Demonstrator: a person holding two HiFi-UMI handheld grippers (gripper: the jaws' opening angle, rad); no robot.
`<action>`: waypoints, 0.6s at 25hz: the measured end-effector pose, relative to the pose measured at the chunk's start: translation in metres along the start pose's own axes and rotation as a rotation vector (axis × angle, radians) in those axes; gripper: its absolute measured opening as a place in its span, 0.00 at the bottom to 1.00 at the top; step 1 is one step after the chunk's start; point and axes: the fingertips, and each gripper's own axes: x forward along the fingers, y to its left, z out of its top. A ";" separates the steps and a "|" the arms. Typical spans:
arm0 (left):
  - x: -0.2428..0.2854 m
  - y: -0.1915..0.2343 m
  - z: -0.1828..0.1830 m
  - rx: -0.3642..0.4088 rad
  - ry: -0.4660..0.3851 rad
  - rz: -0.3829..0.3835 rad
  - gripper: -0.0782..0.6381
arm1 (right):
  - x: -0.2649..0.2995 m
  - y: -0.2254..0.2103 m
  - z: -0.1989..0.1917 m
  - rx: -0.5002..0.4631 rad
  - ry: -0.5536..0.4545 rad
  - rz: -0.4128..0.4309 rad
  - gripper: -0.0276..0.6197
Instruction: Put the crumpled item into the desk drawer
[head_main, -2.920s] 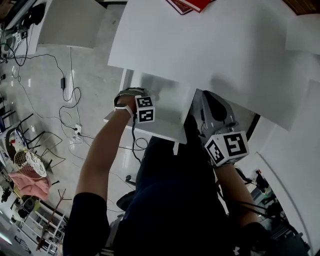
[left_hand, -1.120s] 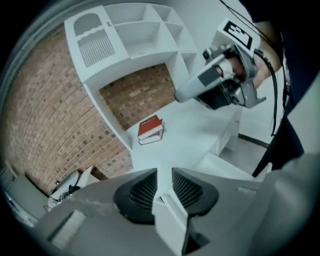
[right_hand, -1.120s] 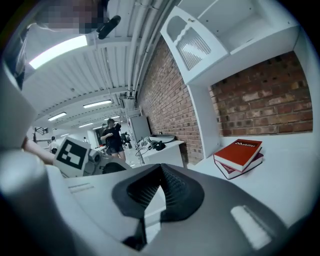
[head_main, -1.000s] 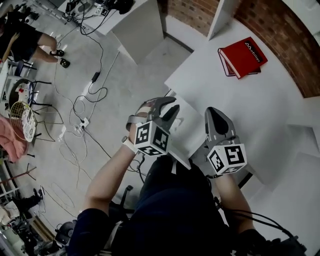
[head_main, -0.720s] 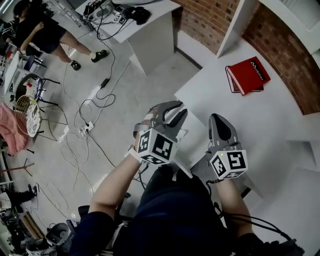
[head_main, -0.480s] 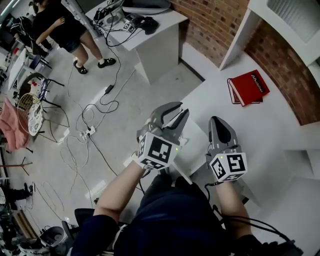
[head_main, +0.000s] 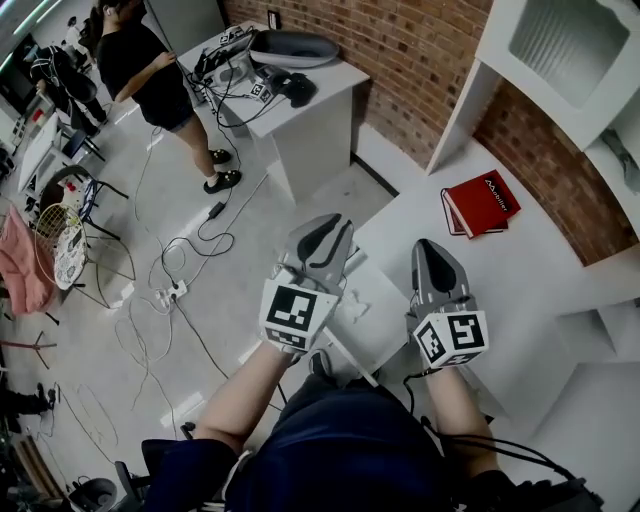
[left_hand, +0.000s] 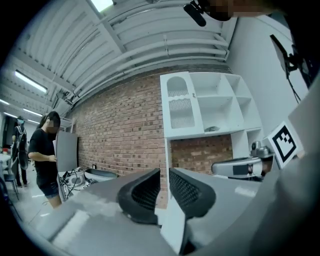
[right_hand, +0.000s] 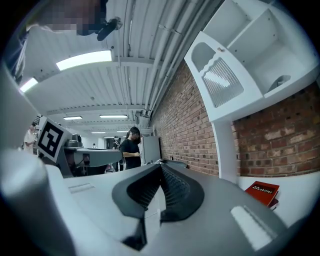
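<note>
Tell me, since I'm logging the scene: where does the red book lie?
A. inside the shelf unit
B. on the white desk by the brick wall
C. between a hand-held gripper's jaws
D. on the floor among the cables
B: the red book lies flat on the white desk, close to the brick wall.
</note>
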 end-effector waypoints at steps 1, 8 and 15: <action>0.001 0.001 0.002 -0.010 -0.003 -0.002 0.19 | 0.000 0.001 0.004 -0.001 -0.006 0.000 0.05; 0.005 -0.004 0.022 -0.035 -0.038 -0.037 0.11 | -0.002 0.007 0.031 -0.035 -0.037 -0.003 0.05; 0.007 -0.010 0.028 -0.025 -0.054 -0.062 0.11 | -0.005 0.011 0.041 -0.066 -0.056 -0.009 0.05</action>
